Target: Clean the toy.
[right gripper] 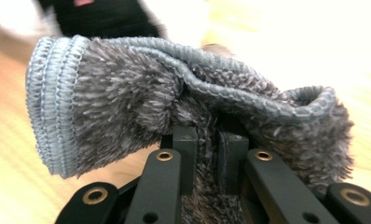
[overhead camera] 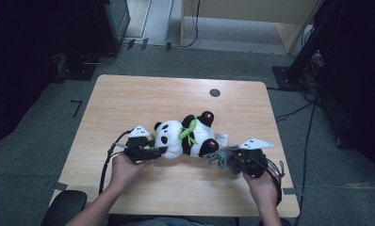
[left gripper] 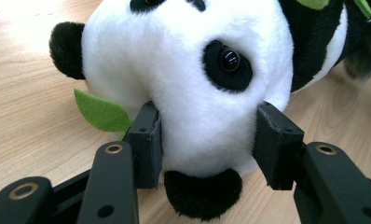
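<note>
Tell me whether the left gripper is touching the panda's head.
Touching. The left gripper view shows the left gripper with both black pads pressed into the white plush of the panda's head, one on each side.

Plush furry panda, fuzzy grey knit cloth, smooth matt wooden table

This looks like a lab or recording room rather than a home. A plain light-wood rectangular table with a round black cable hole stands alone on grey carpet tiles marked with short strips of black tape. Black equipment stands rise at the dark edges of the room, loose black cables trail across the floor to them, and a pale wooden cabinet stands at the back.
</note>
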`<state>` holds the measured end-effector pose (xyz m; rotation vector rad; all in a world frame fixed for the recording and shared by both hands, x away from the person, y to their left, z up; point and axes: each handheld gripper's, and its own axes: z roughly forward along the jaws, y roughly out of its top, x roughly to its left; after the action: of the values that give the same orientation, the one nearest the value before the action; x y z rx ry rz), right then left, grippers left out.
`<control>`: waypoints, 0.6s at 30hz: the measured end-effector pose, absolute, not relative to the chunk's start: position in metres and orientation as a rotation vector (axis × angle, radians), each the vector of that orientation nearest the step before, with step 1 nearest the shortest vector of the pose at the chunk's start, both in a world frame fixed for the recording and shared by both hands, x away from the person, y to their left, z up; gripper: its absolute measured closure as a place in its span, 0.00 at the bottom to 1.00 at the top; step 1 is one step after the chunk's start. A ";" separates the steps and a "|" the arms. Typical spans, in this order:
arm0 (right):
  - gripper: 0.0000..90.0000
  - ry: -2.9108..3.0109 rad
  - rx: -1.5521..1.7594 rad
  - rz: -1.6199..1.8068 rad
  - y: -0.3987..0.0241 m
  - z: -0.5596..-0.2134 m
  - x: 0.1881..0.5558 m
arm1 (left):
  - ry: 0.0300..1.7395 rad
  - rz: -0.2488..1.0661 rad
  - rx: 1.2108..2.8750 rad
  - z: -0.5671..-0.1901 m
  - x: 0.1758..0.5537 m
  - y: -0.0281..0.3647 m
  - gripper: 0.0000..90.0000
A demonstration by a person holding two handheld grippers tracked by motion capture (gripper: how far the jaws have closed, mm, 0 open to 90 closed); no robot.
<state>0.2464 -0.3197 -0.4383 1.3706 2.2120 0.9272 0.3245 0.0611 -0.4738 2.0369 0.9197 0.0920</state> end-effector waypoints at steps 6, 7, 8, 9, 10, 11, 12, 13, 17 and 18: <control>0.91 2.124 1.383 1.018 -0.330 -0.418 0.240 | 0.911 0.103 2.045 -0.474 0.325 0.061 0.55; 0.91 2.114 1.371 1.045 -0.329 -0.412 0.238 | 0.908 0.109 2.047 -0.474 0.324 0.060 0.55; 0.91 2.104 1.357 1.070 -0.328 -0.406 0.237 | 0.906 0.112 2.047 -0.474 0.323 0.060 0.55; 0.91 2.096 1.346 1.082 -0.328 -0.399 0.237 | 0.905 0.114 2.044 -0.474 0.323 0.060 0.55; 0.92 2.095 1.342 1.093 -0.327 -0.393 0.236 | 0.905 0.115 2.041 -0.474 0.323 0.060 0.55; 0.92 2.094 1.325 1.107 -0.325 -0.387 0.237 | 0.906 0.114 2.040 -0.474 0.323 0.060 0.55; 0.91 2.096 1.305 1.120 -0.322 -0.382 0.238 | 0.907 0.113 2.039 -0.474 0.323 0.060 0.54; 0.91 2.104 1.296 1.134 -0.317 -0.379 0.239 | 0.909 0.113 2.036 -0.475 0.323 0.060 0.54; 0.92 2.172 1.241 1.191 -0.291 -0.374 0.248 | 0.913 0.113 2.031 -0.475 0.323 0.060 0.54; 0.92 2.191 1.223 1.194 -0.283 -0.372 0.249 | 0.917 0.112 2.024 -0.475 0.323 0.060 0.54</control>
<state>0.2491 -0.2832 -0.3723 1.2232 2.1907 1.1940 0.3228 0.0600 -0.4748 2.0245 0.9167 0.1117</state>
